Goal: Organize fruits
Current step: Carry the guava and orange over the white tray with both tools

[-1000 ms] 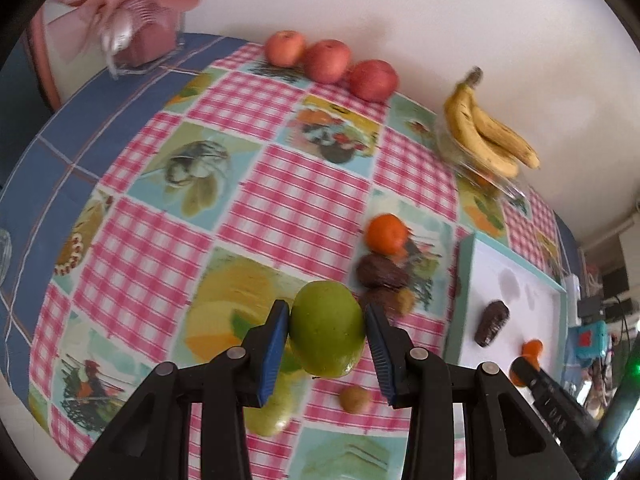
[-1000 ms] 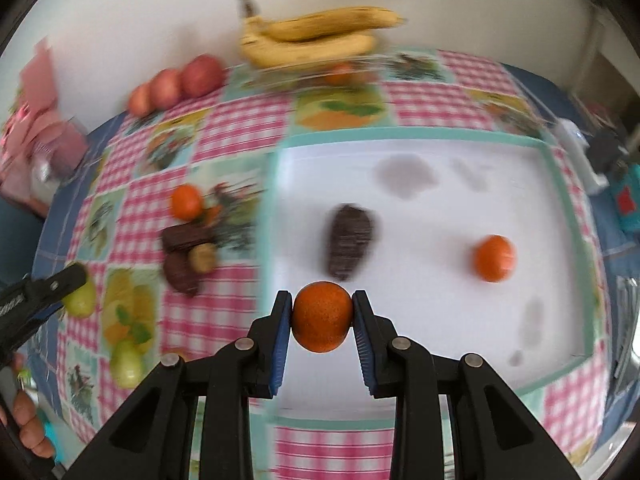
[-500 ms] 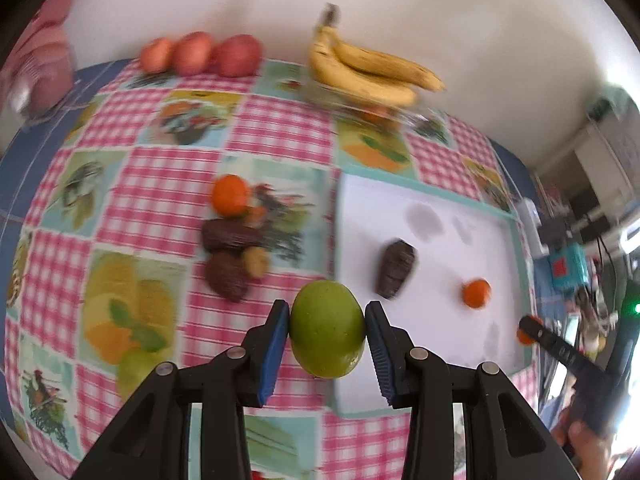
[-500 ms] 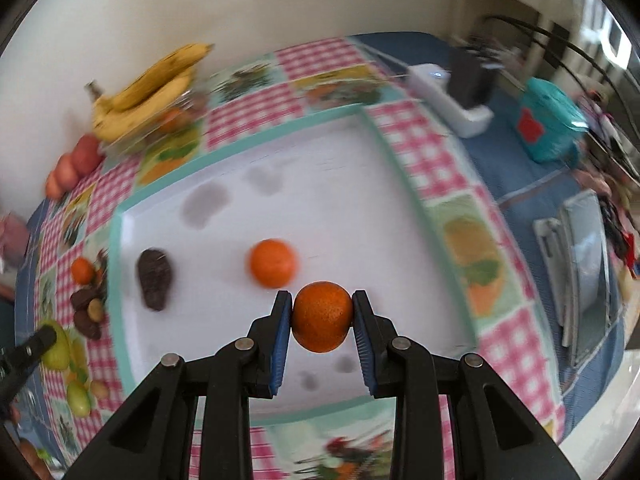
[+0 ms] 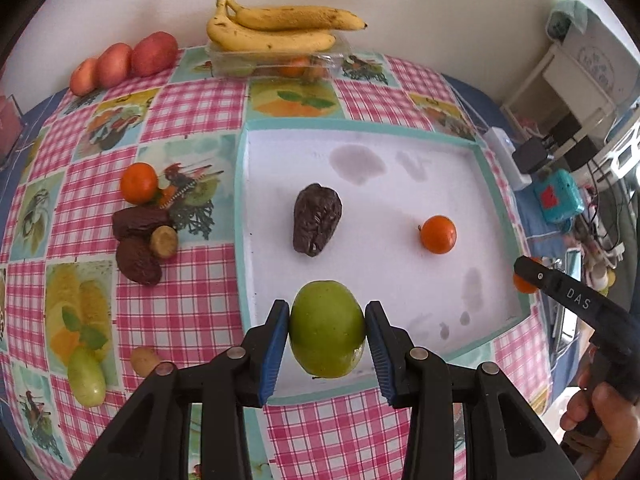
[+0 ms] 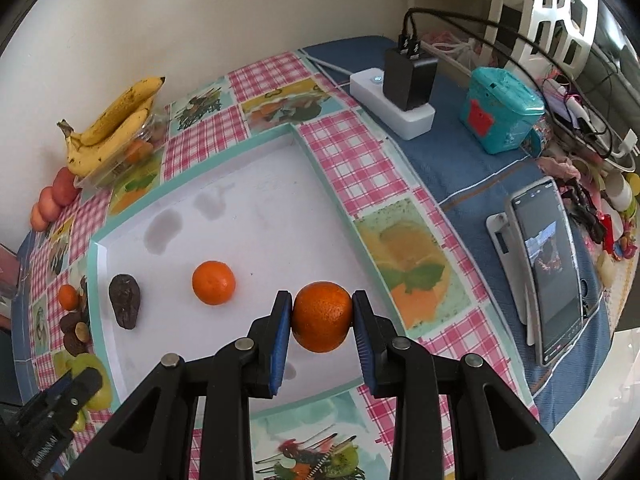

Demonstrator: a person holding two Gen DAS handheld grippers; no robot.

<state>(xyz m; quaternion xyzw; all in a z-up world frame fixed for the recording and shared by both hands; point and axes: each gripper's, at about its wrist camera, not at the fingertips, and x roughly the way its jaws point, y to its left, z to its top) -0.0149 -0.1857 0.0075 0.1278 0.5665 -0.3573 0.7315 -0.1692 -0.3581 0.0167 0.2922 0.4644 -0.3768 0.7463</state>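
My left tongs (image 5: 327,334) hold an apple (image 5: 327,330) over the tray's (image 5: 239,208) near edge. In the tray lie a date (image 5: 317,225) at left and a mandarin (image 5: 438,234) at right. Behind the tray, bananas (image 5: 276,28) rest on a box (image 5: 276,65) on the counter (image 5: 192,292). My right tongs (image 6: 321,322) hold an orange (image 6: 322,316) over the tray's near right part.
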